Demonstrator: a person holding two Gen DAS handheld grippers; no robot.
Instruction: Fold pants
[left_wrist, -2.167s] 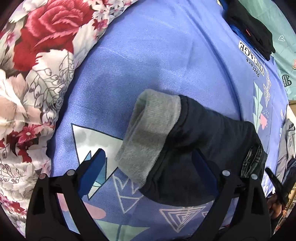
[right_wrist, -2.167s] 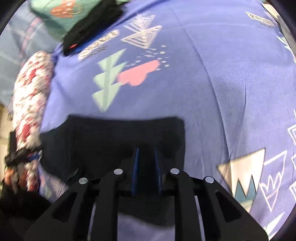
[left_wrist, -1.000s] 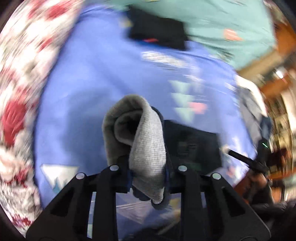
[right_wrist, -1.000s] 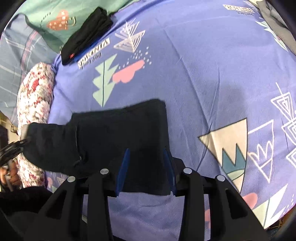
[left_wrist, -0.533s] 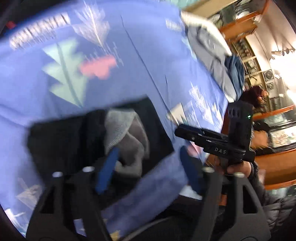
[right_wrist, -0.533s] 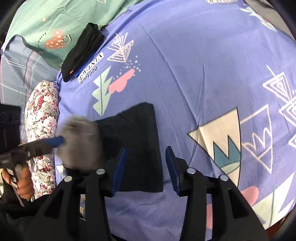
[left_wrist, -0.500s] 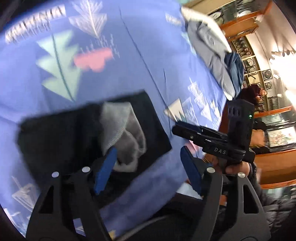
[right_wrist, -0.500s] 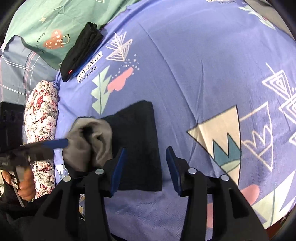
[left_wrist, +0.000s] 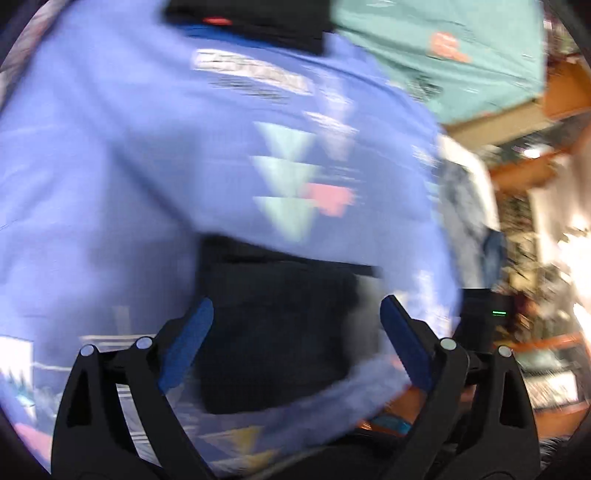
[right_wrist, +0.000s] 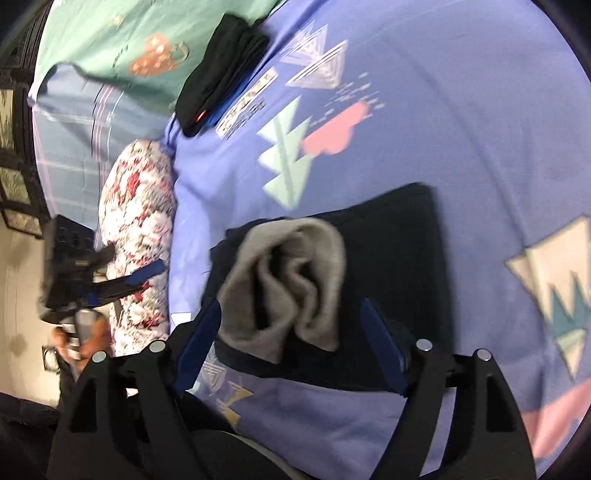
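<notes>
The dark pants (right_wrist: 391, 258) lie folded into a squarish bundle on the blue patterned bedspread (right_wrist: 461, 122). Their grey lining (right_wrist: 291, 277) is turned out in a loose roll on top. My right gripper (right_wrist: 291, 339) hovers over the bundle's near edge, its jaws opening, and the pads press on nothing. In the blurred left wrist view the pants (left_wrist: 273, 332) show as a dark block, over which my left gripper (left_wrist: 295, 343) has its jaws opening wide without holding anything. The left gripper (right_wrist: 110, 284) also shows at the left edge of the right wrist view.
A folded black garment (right_wrist: 221, 88) lies at the far end of the bedspread, next to a green sheet (right_wrist: 129, 48). A floral pillow (right_wrist: 140, 229) runs along the left side. Pale clothes (left_wrist: 469, 192) lie at the bed's right edge.
My left gripper carried the grey-lined end over onto the folded pants, let it go and pulled back to the left. My right gripper opened wider above the bundle.
</notes>
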